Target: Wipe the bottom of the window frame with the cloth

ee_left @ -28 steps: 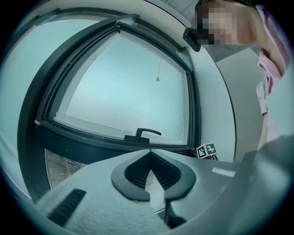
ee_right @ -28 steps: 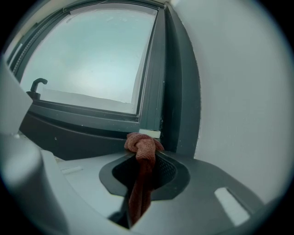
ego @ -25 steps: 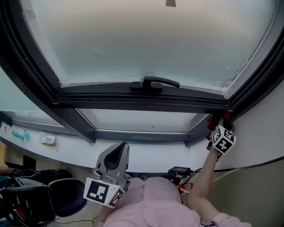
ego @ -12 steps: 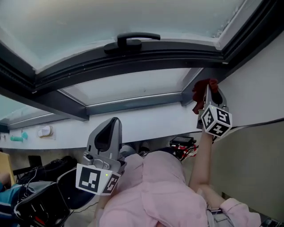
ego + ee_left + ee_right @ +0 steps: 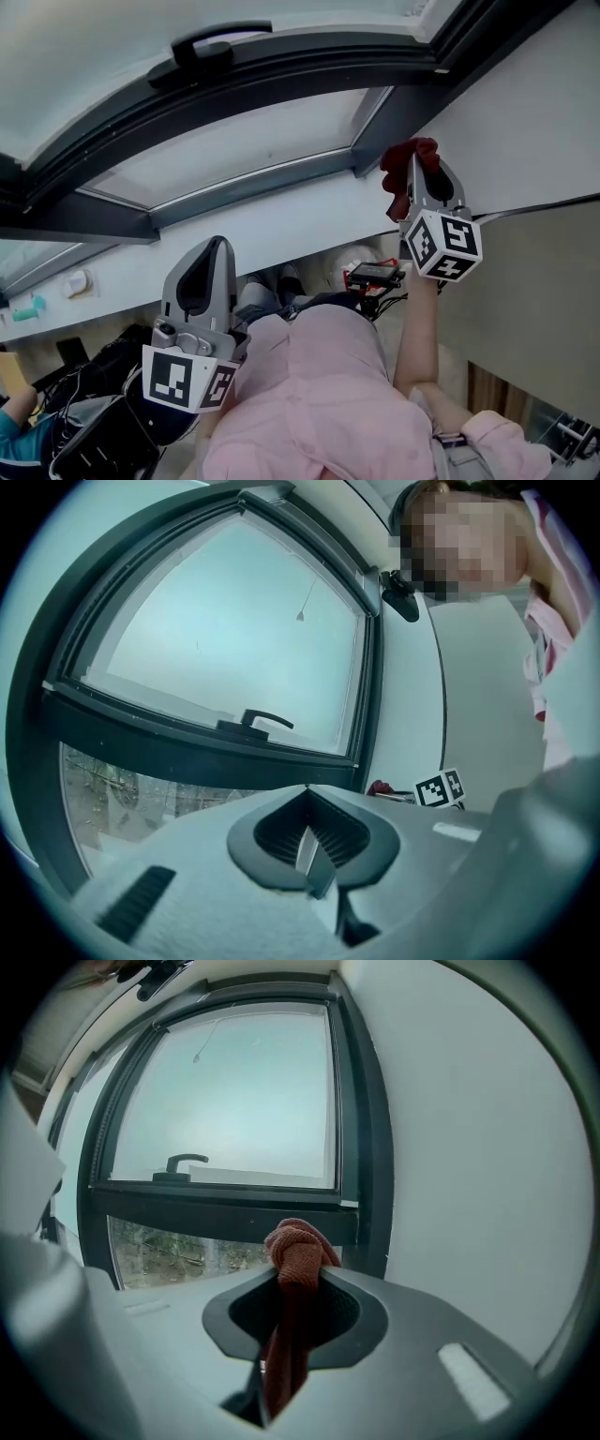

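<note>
Gripping a red cloth point(image 5: 405, 157), the right gripper point(image 5: 418, 180) is raised beside the white wall point(image 5: 525, 112), its marker cube point(image 5: 442, 246) facing the head camera and a pink-sleeved arm point(image 5: 417, 328) reaching up under it. The right gripper view shows its jaws pinched on the cloth point(image 5: 294, 1258), which bunches into a knot-like lump above the tips and hangs down in a strip between them. That lump sits just by the lower right corner of the dark window frame point(image 5: 370, 141), where the bottom rail meets the upright next to the wall; whether fabric and frame touch cannot be told. Above the narrow lower pane point(image 5: 244, 150) runs a thick cross-bar carrying a black handle point(image 5: 211, 45), also seen in the right gripper view point(image 5: 183, 1164). The left gripper point(image 5: 212, 255) is held low, close to the person's pink top point(image 5: 319, 394), well apart from the frame and below the white sill point(image 5: 281, 230). Its own view shows the jaws brought together with nothing between them point(image 5: 307, 829), and past them the frame point(image 5: 187, 747), the handle point(image 5: 258, 724), the red cloth point(image 5: 379, 787) and the other gripper's marker cube point(image 5: 439, 787) at the corner
</note>
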`<state>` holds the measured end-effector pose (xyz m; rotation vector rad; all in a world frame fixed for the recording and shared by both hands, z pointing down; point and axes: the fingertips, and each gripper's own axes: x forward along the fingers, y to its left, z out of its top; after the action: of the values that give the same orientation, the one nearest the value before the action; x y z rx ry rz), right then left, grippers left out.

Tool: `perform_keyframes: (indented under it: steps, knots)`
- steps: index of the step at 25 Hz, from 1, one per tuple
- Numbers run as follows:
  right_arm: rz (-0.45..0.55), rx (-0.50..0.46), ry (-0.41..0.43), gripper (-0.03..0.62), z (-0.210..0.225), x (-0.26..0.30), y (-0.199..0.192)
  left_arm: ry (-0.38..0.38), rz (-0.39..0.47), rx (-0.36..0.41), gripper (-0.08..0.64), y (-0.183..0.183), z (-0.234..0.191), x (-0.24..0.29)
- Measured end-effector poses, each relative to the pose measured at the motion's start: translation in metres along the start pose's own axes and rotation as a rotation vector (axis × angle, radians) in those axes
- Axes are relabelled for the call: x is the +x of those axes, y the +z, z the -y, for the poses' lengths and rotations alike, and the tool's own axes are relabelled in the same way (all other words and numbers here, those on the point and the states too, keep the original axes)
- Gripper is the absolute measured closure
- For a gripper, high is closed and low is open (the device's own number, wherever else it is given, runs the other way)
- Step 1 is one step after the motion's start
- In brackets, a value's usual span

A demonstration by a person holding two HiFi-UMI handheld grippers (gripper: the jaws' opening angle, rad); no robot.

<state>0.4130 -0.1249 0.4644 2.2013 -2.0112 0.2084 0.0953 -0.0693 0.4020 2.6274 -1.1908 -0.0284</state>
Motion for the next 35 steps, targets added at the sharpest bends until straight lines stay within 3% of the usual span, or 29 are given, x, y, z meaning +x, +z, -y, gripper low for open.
perform_keyframes:
  steps: [19,35]
  knots:
    - [-0.005,0.058,0.153,0.531,-0.064,-0.045,0.002,-0.011,-0.035,-0.006,0.565,-0.010,0.003,-0.023]
    - [0.052,0.023,0.198,0.529,-0.179,-0.145,0.025,0.017,-0.015,-0.004,0.565,0.000,-0.035,-0.156]
